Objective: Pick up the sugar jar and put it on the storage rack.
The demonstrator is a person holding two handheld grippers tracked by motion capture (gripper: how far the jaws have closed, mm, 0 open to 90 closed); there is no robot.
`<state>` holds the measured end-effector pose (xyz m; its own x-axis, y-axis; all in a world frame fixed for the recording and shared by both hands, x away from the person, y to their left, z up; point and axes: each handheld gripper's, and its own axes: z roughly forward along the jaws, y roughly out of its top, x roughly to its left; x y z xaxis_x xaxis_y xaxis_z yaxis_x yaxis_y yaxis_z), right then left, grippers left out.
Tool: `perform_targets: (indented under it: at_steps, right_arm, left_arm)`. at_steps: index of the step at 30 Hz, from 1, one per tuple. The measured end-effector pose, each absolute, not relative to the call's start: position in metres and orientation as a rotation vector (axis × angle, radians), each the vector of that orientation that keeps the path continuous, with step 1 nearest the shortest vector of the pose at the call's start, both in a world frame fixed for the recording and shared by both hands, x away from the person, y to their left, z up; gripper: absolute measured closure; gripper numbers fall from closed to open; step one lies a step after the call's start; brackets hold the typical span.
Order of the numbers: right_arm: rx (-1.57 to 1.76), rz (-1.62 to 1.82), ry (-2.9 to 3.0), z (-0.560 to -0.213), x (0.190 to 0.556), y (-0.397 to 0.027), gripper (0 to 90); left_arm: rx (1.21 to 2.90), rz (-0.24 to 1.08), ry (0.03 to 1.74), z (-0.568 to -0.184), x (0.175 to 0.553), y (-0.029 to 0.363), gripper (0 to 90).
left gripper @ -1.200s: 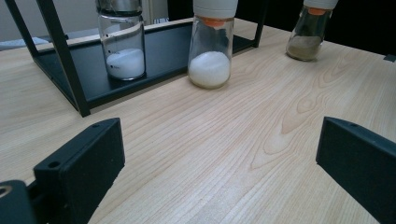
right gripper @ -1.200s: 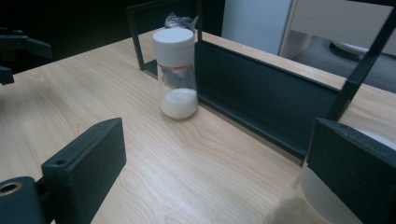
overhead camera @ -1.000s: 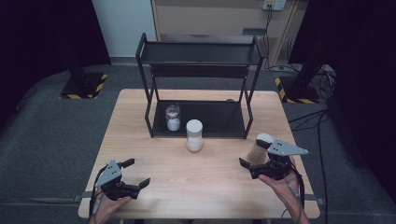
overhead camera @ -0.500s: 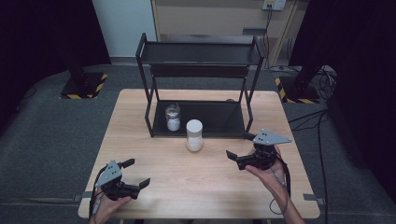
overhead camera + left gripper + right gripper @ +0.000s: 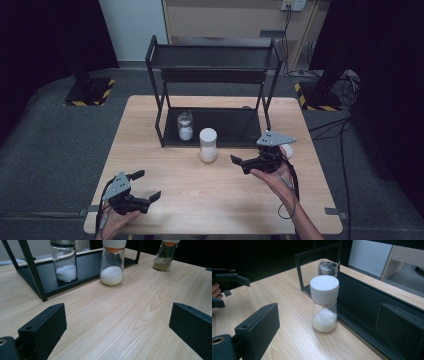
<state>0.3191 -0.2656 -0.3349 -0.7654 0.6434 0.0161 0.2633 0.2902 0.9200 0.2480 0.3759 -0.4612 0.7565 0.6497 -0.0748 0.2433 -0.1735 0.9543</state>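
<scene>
1. While both claws sit over the wooden table (image 5: 165,165), the right gripper (image 5: 248,162) is held by a hand (image 5: 281,176) right of centre, its two jaws spread wide with nothing between them, pointing left toward the white-capped jar (image 5: 208,145).
2. Seen from the right gripper view, that white-capped jar (image 5: 324,303) stands upright between the two spread jaws but farther off, touching neither; it holds a little white powder at the bottom.
3. Near the left front corner of the table, the left gripper (image 5: 145,186) is held low by the other hand (image 5: 116,220), jaws likewise spread and empty, pointing right.
4. Counted, there are three jars: the white-capped jar on the bare table just in front of the rack (image 5: 165,107); a metal-capped jar (image 5: 185,126) with white powder on the rack's bottom shelf, at its left end; and a third jar (image 5: 164,256) with brownish powder on the table to the right, partly hidden behind the right gripper in the high view.
5. From the left gripper view, all three stand upright and apart in a row beyond the jaws.
6. One black rack with two shelves stands at the far middle of the table; its top shelf looks bare.
7. Two grippers, two hands, one table.
</scene>
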Motion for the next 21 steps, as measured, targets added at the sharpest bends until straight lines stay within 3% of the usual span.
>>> perform_targets:
  at_steps: [21]
  right_arm:
    - [0.809,1.473,2.262,-0.339,0.363,-0.226,5.4]
  left_arm:
    - [1.754,0.42,0.7,-0.461,0.248,0.376,0.4]
